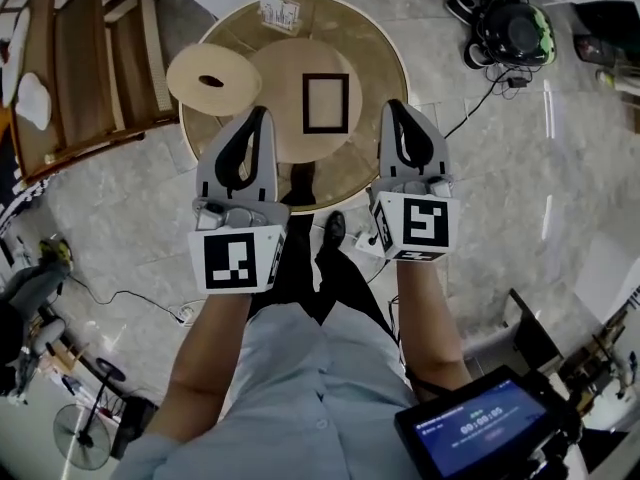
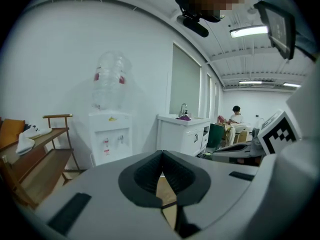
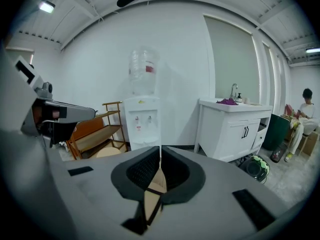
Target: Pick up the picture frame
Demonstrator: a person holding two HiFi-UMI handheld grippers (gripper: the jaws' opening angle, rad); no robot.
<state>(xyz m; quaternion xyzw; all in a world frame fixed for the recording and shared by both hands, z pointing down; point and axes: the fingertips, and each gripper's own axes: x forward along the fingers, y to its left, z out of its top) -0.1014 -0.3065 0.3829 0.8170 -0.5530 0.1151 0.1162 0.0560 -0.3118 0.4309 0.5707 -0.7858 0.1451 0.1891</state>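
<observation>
Picture frame [image 1: 326, 103]: a slim black rectangle lying flat near the middle of a round wooden table [image 1: 380, 68], seen from above in the head view. It sits between the tips of the two grippers and touches neither.

The left gripper [image 1: 262, 116] reaches over the table's near left part, and its jaws are pressed together with nothing in them. In its own view, the left gripper [image 2: 161, 154] shows dark pads meeting at the tip, with only tan tabletop visible below them.

The right gripper [image 1: 397, 108] reaches over the near right edge. In its own view, the right gripper [image 3: 160, 151] has its jaws all but closed, with a hairline of light between the tips, and it holds nothing.

A pale round disc [image 1: 235, 83] with a dark hole at its centre lies at the table's left edge, well left of the frame. A wooden shelf rack [image 1: 90, 58] stands on the floor further left.

Both gripper views look across the room to a water dispenser [image 3: 142, 119] against a white wall, with a white sink cabinet [image 3: 232, 124] to its right.
</observation>
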